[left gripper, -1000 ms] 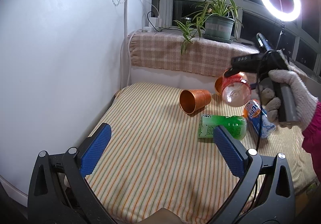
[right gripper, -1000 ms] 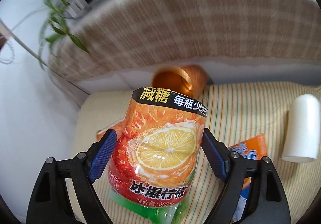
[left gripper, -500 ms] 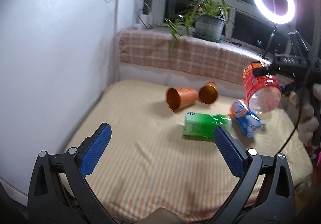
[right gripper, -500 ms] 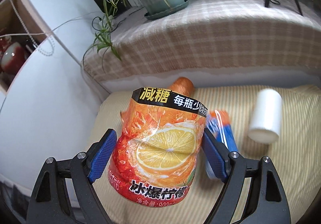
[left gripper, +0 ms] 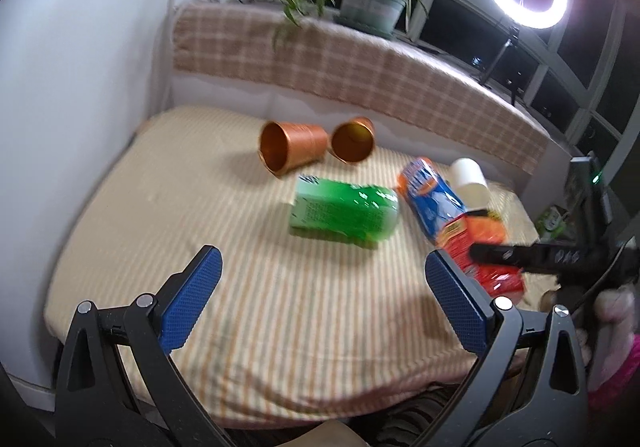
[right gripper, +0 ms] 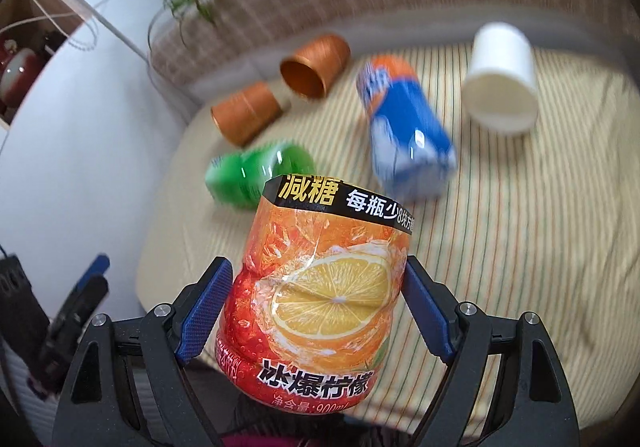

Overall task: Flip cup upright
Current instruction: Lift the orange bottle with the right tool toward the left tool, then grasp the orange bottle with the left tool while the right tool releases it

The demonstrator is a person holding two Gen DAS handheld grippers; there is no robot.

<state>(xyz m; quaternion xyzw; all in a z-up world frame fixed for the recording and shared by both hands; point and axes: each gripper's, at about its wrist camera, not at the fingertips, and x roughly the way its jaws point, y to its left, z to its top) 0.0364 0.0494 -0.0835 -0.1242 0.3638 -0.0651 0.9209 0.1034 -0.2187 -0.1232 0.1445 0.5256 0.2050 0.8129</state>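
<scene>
green bottle (left gripper: 344, 213), blue bottle (left gripper: 430, 195), white cup (left gripper: 470, 181)

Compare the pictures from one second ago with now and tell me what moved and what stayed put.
The right gripper, still clamped on the orange lemon-label cut bottle cup, carried it from above the far copper cups down toward the striped mat's near right side. The left gripper stayed open and empty. Both copper cups still lie tipped.
</scene>
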